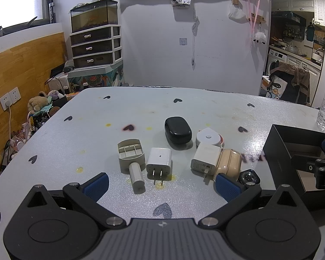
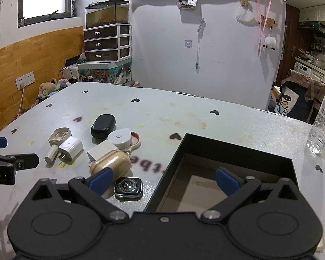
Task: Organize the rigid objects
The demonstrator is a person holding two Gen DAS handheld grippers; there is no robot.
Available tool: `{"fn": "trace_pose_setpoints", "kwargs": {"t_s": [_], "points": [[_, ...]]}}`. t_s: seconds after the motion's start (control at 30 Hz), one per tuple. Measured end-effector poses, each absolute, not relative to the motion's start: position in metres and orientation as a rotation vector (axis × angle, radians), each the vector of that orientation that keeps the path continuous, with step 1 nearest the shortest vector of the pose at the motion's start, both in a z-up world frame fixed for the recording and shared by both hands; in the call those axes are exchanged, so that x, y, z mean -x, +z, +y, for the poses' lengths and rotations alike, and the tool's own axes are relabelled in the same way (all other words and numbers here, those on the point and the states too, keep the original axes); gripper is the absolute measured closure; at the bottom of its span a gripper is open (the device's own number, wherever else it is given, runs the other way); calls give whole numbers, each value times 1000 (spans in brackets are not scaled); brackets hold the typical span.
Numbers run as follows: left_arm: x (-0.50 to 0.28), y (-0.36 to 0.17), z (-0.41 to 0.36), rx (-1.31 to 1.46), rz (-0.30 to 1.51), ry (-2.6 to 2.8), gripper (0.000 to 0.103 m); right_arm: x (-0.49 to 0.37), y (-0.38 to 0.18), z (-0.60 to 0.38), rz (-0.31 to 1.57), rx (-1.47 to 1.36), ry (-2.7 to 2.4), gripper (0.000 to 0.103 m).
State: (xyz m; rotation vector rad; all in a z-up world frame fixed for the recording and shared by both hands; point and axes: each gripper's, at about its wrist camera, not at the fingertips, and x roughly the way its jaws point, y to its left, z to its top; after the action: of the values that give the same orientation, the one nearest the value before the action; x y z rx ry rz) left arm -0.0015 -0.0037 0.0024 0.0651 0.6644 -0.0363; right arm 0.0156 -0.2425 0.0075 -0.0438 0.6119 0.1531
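Both claws are hanging spread and empty over the pale heart-printed foam-covered table (image 1: 140,112). The left claw (image 1: 161,184) is facing the white two-pin plug charger (image 1: 159,162) and grey plastic handled holder (image 1: 131,155), probably its first pick. The right claw (image 2: 163,181) is straddling the near wall of the open black cardboard box (image 2: 238,151), empty and likely the destination. The smartwatch body (image 2: 129,188) is lying face-down just beside it.

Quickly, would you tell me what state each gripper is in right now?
Left gripper: open, holding nothing.
Right gripper: open, holding nothing.
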Motion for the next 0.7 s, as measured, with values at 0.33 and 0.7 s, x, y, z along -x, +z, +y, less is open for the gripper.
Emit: {"fn": "trace_pose_setpoints", "kwargs": {"t_s": [0.33,0.7], "points": [[2,3,-4,-66,664,-37,0,-15,8,-243,612,44,153,1],[3,4,-6,-64,655,-38,0,-10,11,-247,601,21,141,1]]}}
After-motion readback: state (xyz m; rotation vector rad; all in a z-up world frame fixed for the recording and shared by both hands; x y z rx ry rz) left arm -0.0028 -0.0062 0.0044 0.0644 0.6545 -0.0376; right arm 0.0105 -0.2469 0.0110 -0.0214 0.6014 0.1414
